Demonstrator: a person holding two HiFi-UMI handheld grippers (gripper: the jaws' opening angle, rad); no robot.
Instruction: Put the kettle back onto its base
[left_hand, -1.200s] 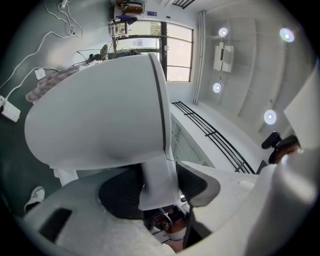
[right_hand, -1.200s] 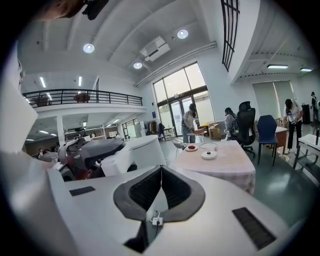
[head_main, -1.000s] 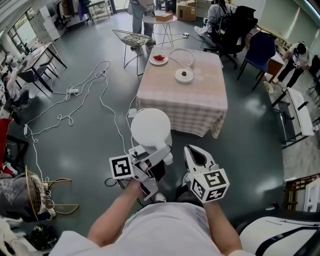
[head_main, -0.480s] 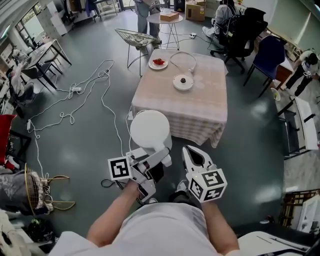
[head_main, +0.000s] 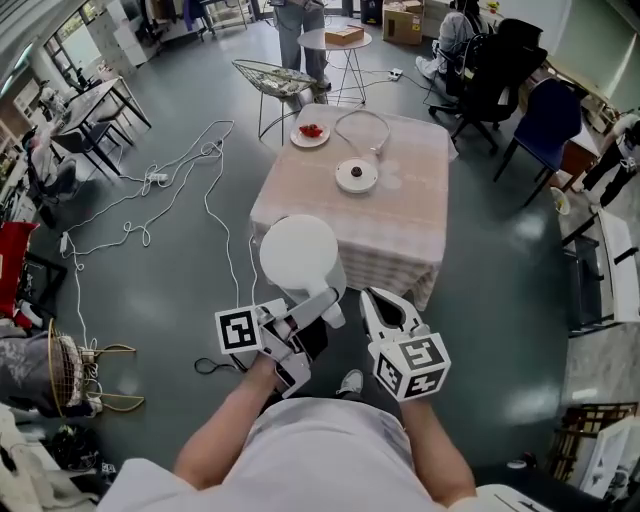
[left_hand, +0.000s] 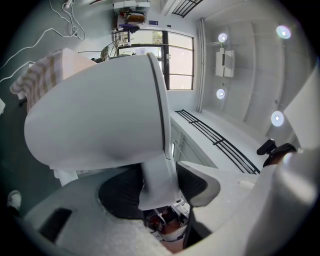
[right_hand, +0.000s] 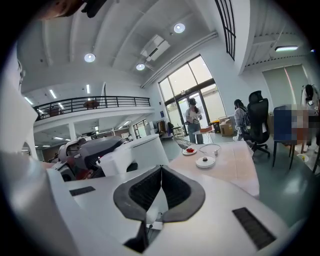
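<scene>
Out over the grey floor, at the near left corner of the table (head_main: 405, 235), the white kettle (head_main: 300, 260) hangs in the air. It's carried, not set down! The left gripper (head_main: 318, 306) is clamped on the kettle's handle (left_hand: 157, 182). Its view shows both dark pads squeezing that white strap from either side, with the body ballooning out beyond.

The kettle stands upright. Its long axis runs floor to ceiling, so the head view looks straight down on the round lid. The handle faces back toward the person. The spout I can't make out, but by my reckoning it points away, toward the table.

And the target? The round base (head_main: 357, 176) sits on the checked cloth well beyond the kettle, toward the far half of the tabletop. Its cord (head_main: 362, 118) loops behind it, and a plate (head_main: 310, 132) with something red on it lies off to its left.

The right gripper (head_main: 384, 302) rides alongside, just beside the kettle, jaws pressed together on nothing. It's a passenger for now.

I'd call this the carry leg, with placement not begun. The next move calls for bringing the kettle across the table edge and keeping it level. Then it must be centred over the base's middle stud and lowered straight down before the left gripper's jaws part.
</scene>
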